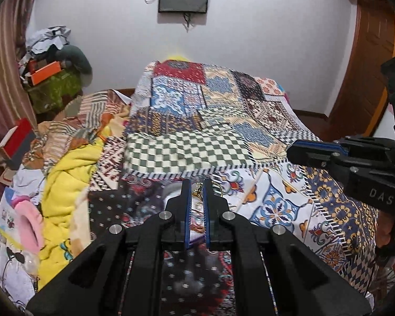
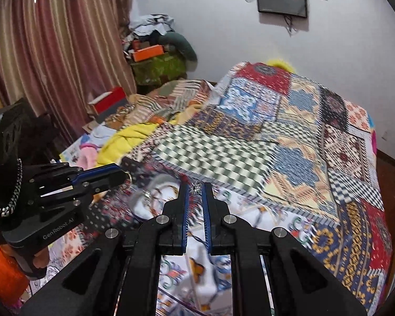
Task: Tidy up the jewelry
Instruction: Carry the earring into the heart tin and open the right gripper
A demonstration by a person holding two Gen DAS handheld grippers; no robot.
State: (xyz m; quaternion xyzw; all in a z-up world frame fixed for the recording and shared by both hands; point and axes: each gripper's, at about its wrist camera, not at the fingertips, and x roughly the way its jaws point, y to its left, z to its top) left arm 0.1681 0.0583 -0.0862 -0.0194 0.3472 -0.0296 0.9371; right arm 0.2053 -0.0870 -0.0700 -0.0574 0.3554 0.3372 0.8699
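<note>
left gripper point(image 1: 197, 187) jaws nearly closed, pinching gold ring point(image 1: 197, 186) at 12 o'clock; right gripper point(image 2: 195, 188) nipping sparkly star earring point(image 2: 195, 187), both lifted off patchwork bedspread point(image 1: 223, 121), probably for sorting.

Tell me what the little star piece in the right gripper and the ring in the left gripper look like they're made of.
Star piece: likely silver-toned metal, perhaps with clear stones; it glints white from spiky points. Ring: probably gold-toned polished metal, yellow and shiny, though mostly hidden between the fingers.
</note>
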